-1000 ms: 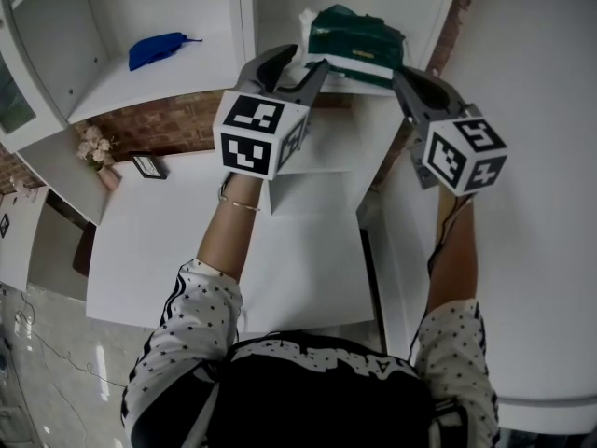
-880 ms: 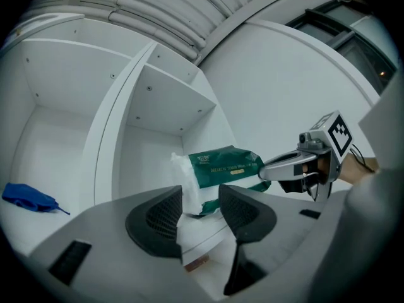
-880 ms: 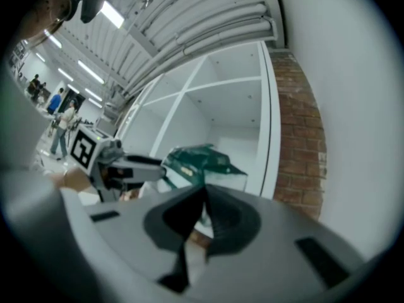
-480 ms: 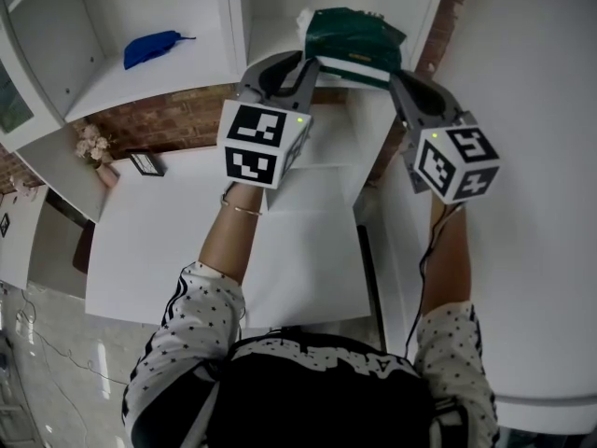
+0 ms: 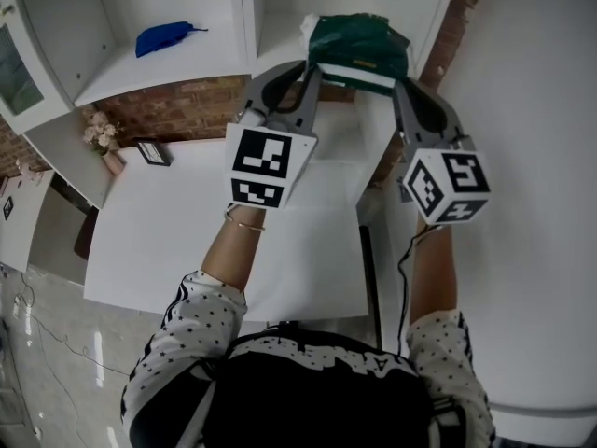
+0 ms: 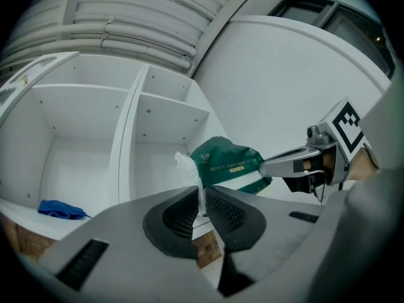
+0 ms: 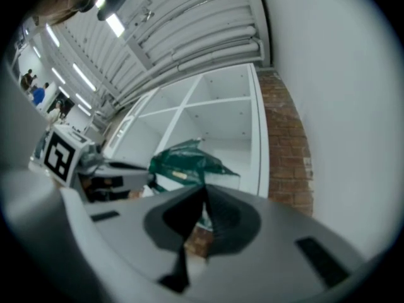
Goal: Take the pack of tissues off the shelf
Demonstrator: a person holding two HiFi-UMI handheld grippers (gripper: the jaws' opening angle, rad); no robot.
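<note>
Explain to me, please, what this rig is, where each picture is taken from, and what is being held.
There is no robot here: a person holds a hand-held gripper in each hand, each with a marker cube. The head view looks down from the person's head over a white table; the two gripper views look along each tool's jaws. The left hand-held gripper has just been closing its jaws on the white end of the green pack of tissues, and the right hand-held gripper is shut on the pack's other end. The pack is at the front of a white shelf; a blue cloth lies in the next compartment.
</note>
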